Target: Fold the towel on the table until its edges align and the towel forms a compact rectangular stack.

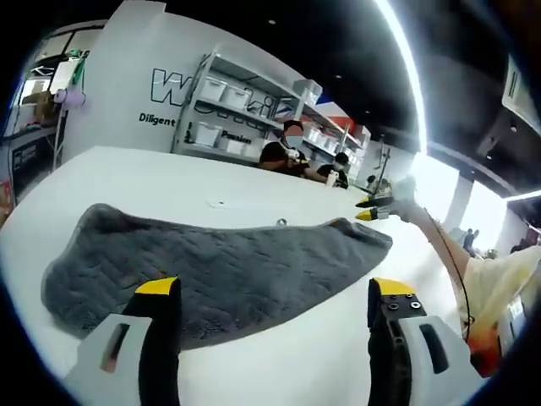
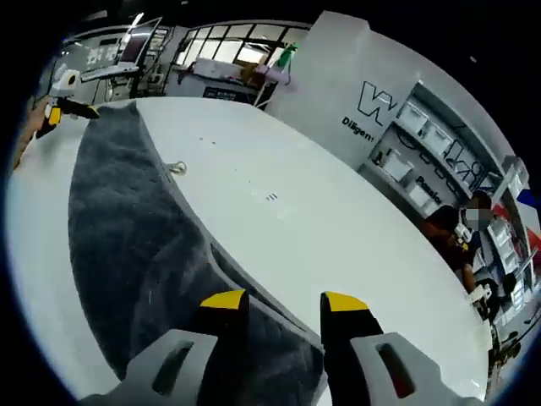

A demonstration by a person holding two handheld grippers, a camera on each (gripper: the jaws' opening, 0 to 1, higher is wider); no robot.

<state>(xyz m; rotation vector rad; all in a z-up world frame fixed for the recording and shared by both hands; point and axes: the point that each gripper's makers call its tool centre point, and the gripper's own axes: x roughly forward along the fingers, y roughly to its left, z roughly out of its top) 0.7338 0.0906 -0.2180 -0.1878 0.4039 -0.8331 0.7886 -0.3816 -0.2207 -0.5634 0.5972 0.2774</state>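
Towel (image 1: pixel 220 266) lies flat on the white surface (image 1: pixel 296 355). Both tools hover spread: left tool (image 1: pixel 275 296), right tool (image 2: pixel 283 303). Each should pinch one corner, then lift together evenly.

Right claw (image 2: pixel 283 303) parted over grey towel (image 2: pixel 127 245) edge on white table (image 2: pixel 321 211); left claw (image 2: pixel 68 108) at far corner.

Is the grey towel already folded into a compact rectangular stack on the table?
No, the grey towel lies spread out in one long layer across the white table.
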